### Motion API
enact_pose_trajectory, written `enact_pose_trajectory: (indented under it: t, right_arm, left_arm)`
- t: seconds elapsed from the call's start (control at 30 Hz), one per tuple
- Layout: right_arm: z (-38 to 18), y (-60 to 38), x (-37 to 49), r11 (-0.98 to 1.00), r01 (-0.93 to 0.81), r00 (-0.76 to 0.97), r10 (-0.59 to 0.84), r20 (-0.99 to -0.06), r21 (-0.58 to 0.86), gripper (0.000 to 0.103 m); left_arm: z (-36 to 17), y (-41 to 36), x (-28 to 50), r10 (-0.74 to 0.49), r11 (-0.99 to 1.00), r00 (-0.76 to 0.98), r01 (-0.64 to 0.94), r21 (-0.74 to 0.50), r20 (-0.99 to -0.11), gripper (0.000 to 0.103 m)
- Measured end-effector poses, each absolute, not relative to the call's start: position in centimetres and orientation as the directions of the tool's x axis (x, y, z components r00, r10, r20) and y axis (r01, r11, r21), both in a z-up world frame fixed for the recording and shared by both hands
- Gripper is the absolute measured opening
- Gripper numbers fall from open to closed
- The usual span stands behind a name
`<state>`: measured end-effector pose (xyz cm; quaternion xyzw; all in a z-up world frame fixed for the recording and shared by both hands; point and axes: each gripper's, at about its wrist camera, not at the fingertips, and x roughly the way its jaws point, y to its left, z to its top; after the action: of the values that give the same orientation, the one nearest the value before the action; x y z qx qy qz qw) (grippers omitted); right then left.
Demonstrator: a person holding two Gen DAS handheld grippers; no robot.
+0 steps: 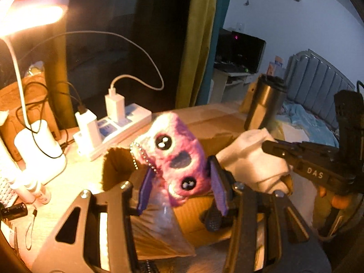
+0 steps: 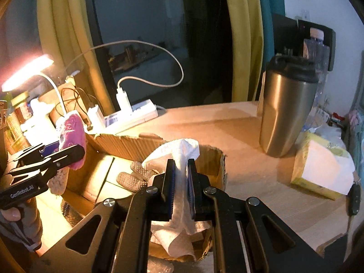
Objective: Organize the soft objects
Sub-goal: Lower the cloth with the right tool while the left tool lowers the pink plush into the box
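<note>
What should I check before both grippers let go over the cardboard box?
1. Left gripper clamped on the pink plush toy: ok.
2. Right gripper shut on the white cloth: ok.
3. Cardboard box open beneath both loads: ok.
4. Grippers apart from each other: ok.
5. Steel tumbler outside the box, upright: ok.
6. Free space left inside the box: cannot tell.

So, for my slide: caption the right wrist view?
Right gripper clamps a white cloth above the cardboard box.
</note>
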<state>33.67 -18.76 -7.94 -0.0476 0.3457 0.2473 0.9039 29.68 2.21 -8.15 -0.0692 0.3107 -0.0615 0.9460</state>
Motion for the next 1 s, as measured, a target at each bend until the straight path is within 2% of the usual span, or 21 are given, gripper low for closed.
enact_pose_trajectory:
  t: [0.3, 0.5, 1.0]
  right_arm:
    - [-9.9, -18.9, 34.5, 0.878, -0.468, 0.617, 0.408, -0.673, 0.103, 0.012]
    - [-10.3, -19.1, 34.4, 0.880, -0.462, 0.616, 0.411, -0.672, 0.115, 0.012]
    - [-10.3, -19.6, 34.1, 0.875, -0.465, 0.616, 0.431, -0.660, 0.138, 0.012]
  left_arm:
    - [-9.8, 1.4, 30.7, -0.185, 0.979, 0.768, 0.093, -0.180, -0.613, 0.047]
    - [-9.8, 2.4, 30.5, -0.238, 0.963, 0.755, 0.105, -0.246, -0.611, 0.047]
    - [-10.0, 2.5, 31.3, -0.246, 0.961, 0.740, 0.103, -0.256, -0.626, 0.047]
